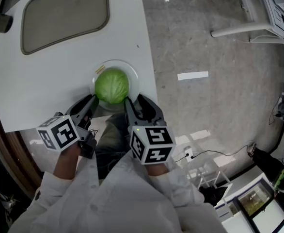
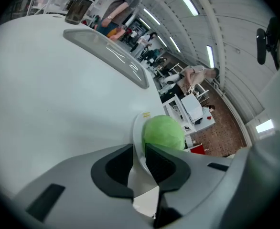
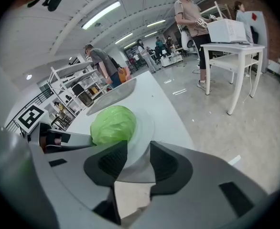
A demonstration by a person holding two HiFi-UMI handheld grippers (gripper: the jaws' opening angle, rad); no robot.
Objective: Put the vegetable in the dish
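A round green cabbage [image 1: 112, 85] [image 2: 164, 132] [image 3: 113, 124] sits in a shallow white dish [image 1: 133, 74] [image 2: 138, 127] [image 3: 144, 128] at the near edge of the white table [image 1: 59, 76]. My left gripper [image 1: 92, 103] [image 2: 139, 162] meets the dish from the near left. Its jaws stand close together with the dish's rim pinched between the pads. On the near right, my right gripper [image 1: 138, 104] [image 3: 139, 162] straddles the rim, with a gap showing beside the rim between its jaws. Neither gripper touches the cabbage.
A grey recessed panel [image 1: 64, 14] lies in the table's far part. The table's right edge [image 1: 149, 57] drops to a concrete floor [image 1: 214, 106]. White furniture legs [image 1: 239, 30] stand far right, a cable [image 1: 214, 154] lies near. People [image 3: 191, 13] stand in the background.
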